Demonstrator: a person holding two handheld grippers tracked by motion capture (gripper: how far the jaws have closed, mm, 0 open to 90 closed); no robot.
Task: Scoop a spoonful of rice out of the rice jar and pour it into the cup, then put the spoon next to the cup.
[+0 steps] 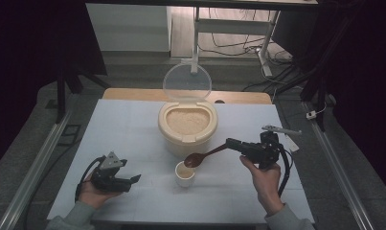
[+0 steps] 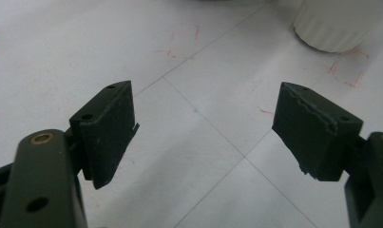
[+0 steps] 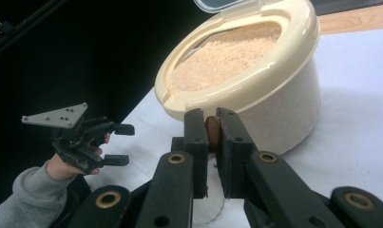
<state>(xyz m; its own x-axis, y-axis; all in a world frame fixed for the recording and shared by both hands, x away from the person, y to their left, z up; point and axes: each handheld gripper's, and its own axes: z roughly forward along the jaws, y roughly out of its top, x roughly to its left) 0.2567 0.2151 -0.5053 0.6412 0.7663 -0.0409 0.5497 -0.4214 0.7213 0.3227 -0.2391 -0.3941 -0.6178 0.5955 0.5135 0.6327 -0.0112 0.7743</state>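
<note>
A cream rice container [image 1: 187, 129] stands mid-table, its clear lid [image 1: 187, 82] tipped up and rice [image 1: 187, 120] filling it. Just in front sits a small white cup [image 1: 184, 175]. My right gripper [image 1: 231, 143] is shut on the handle of a brown wooden spoon [image 1: 206, 155], whose bowl hovers over the cup's right rim. In the right gripper view the spoon handle [image 3: 213, 133] is pinched between the jaws of the right gripper [image 3: 212, 118], with the container [image 3: 274, 90] close behind. My left gripper [image 1: 132, 182] rests open on the table at left, left of the cup [image 2: 339, 23], with nothing between the left gripper's [image 2: 203, 121] jaws.
The white table top [image 1: 133, 129] ends in a wooden strip [image 1: 133, 94] at the back. A small white tool [image 1: 280, 129] lies at the right edge near my right hand. Metal rails [image 1: 35, 167] flank the table. Desk legs and cables [image 1: 238, 48] stand beyond.
</note>
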